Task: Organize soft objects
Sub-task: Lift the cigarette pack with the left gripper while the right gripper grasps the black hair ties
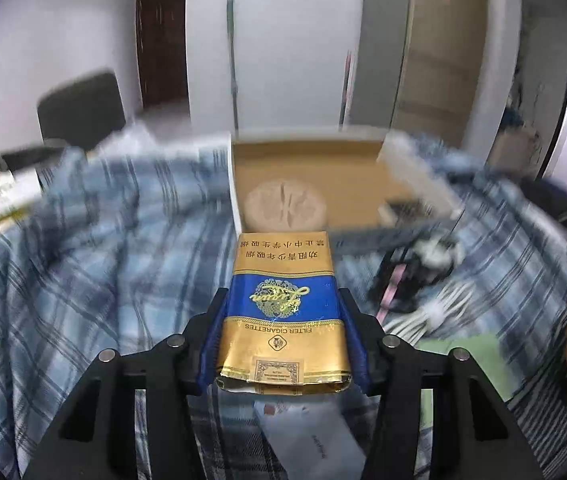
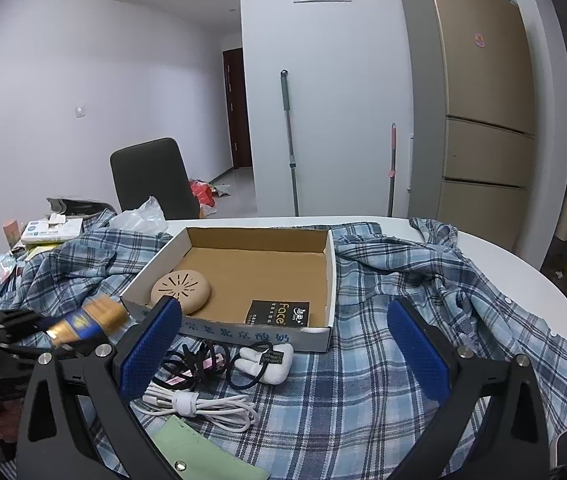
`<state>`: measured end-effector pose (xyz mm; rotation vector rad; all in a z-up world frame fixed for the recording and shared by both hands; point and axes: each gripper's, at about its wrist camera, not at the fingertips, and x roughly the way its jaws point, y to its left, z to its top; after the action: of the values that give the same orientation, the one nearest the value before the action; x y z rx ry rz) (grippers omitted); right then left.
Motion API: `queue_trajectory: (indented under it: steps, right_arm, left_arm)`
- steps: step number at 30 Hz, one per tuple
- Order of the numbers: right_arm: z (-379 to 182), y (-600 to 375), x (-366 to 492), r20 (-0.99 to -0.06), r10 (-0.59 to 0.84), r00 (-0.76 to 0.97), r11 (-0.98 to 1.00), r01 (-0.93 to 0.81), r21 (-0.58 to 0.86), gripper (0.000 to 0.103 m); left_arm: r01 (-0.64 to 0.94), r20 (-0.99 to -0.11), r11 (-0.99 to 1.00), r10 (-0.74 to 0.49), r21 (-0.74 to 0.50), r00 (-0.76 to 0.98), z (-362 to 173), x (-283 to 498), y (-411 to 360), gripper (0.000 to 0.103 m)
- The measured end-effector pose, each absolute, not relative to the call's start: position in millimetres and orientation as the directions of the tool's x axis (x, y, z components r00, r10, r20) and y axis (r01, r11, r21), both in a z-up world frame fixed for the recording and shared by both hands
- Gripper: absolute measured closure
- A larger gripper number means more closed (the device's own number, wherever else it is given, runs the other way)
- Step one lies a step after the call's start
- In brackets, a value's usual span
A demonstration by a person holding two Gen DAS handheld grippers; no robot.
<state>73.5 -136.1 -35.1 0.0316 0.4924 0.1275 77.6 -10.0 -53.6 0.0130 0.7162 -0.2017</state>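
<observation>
Already, a soft cigarette pack is pinched by the left gripper fingers just before the cardboard box; the right gripper fingers are spread, empty. Inside the box, a beige disc and black packet are stowed; cables remain outside. Motion blur obscures the left view's surroundings.

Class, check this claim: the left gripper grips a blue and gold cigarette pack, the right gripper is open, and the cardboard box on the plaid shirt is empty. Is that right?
Not quite: the cardboard box is not empty. The right wrist view shows a round tan disc and a black packet inside. The left gripper does grip the cigarette pack, the right gripper is open, and the box sits on the plaid shirt.
</observation>
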Motion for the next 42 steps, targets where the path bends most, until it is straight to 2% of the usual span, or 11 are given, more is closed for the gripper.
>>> queue_trajectory:
  steps: [6, 8, 11, 14, 18, 26, 37, 39, 42]
  right_arm:
    - [-31.0, -139.9, 73.2, -0.462, 0.110, 0.880, 0.994, -0.094, 0.057, 0.000]
    - [-26.9, -138.5, 73.2, -0.470, 0.114, 0.875, 0.993, -0.101, 0.053, 0.000]
    - [-23.0, -130.9, 77.9, -0.529, 0.207, 0.823, 0.978, -0.190, 0.086, 0.000]
    - [-31.9, -115.6, 86.1, -0.627, 0.331, 0.705, 0.940, -0.300, 0.159, 0.000]
    - [-58.0, -89.1, 90.7, -0.717, 0.335, 0.611, 0.918, -0.382, 0.104, 0.001]
    - [-71.1, -50.1, 109.1, -0.757, 0.403, 0.514, 0.783, -0.622, -0.005, 0.001]
    - [-105.1, -50.2, 150.4, -0.804, 0.426, 0.415, 0.795, -0.597, 0.113, 0.001]
    - [-111.5, -53.2, 153.9, -0.808, 0.430, 0.403, 0.800, -0.586, 0.134, 0.007]
    - [-117.0, -55.9, 156.3, -0.812, 0.444, 0.379, 0.797, -0.581, 0.164, 0.023]
  left_arm:
    - [0.175, -0.429, 0.984, -0.175, -0.039, 0.886, -19.8, 43.4, -4.1, 0.049]
    - [0.167, -0.380, 0.985, -0.168, -0.037, 0.910, -14.0, 36.9, -2.3, 0.049]
    - [0.141, -0.340, 0.990, -0.141, -0.026, 0.930, -8.0, 30.7, 0.4, 0.049]
    - [0.130, -0.342, 0.991, -0.128, -0.017, 0.931, -6.9, 30.1, -0.1, 0.049]
    - [0.128, -0.344, 0.992, -0.124, -0.014, 0.931, -6.2, 29.6, -0.5, 0.049]
    - [0.117, -0.366, 0.992, -0.126, -0.045, 0.922, -10.9, 31.7, 5.8, 0.049]
    - [0.128, -0.404, 0.990, -0.143, -0.064, 0.904, -15.5, 39.1, 8.5, 0.048]
    - [0.128, -0.417, 0.988, -0.153, -0.087, 0.896, -17.1, 42.7, 13.1, 0.048]
    - [0.124, -0.428, 0.987, -0.155, -0.100, 0.890, -18.8, 44.3, 15.0, 0.048]
